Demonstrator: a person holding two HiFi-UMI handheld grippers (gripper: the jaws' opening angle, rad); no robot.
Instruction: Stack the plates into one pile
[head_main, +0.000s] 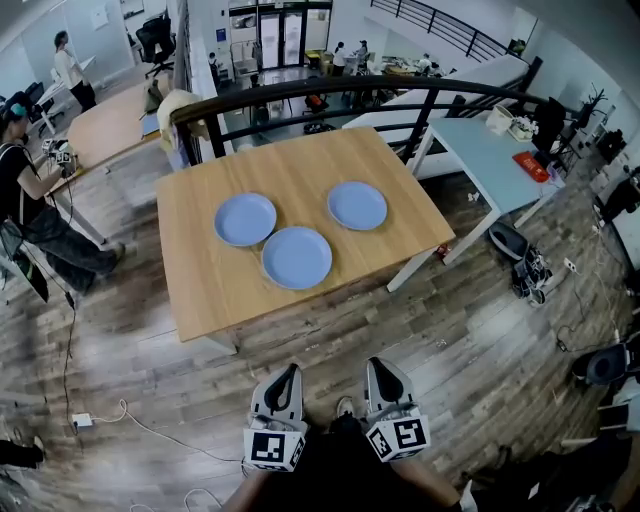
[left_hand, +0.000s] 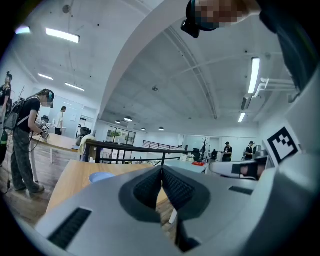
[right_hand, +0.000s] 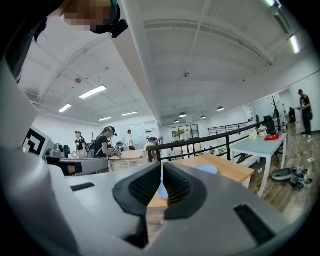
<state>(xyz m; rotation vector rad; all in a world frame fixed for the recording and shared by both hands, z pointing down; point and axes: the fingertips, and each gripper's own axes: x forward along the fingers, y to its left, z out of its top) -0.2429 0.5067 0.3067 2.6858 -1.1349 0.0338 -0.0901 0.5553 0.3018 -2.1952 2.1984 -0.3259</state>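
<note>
Three light blue plates lie apart on a wooden table (head_main: 200, 290) in the head view: one at the left (head_main: 245, 219), one nearer the front (head_main: 297, 257), one at the right (head_main: 357, 205). My left gripper (head_main: 283, 381) and right gripper (head_main: 383, 378) are held low over the floor, well short of the table, both shut and empty. The left gripper view shows its jaws (left_hand: 161, 172) pressed together, with a plate (left_hand: 101, 176) on the table beyond. In the right gripper view the jaws (right_hand: 162, 170) are closed too, a plate (right_hand: 206, 170) visible past them.
A black railing (head_main: 330, 95) runs behind the table. A pale blue table (head_main: 480, 150) stands at the right, with bags (head_main: 520, 255) on the floor beside it. People work at desks (head_main: 100, 125) on the left. Cables (head_main: 130, 420) trail on the wooden floor.
</note>
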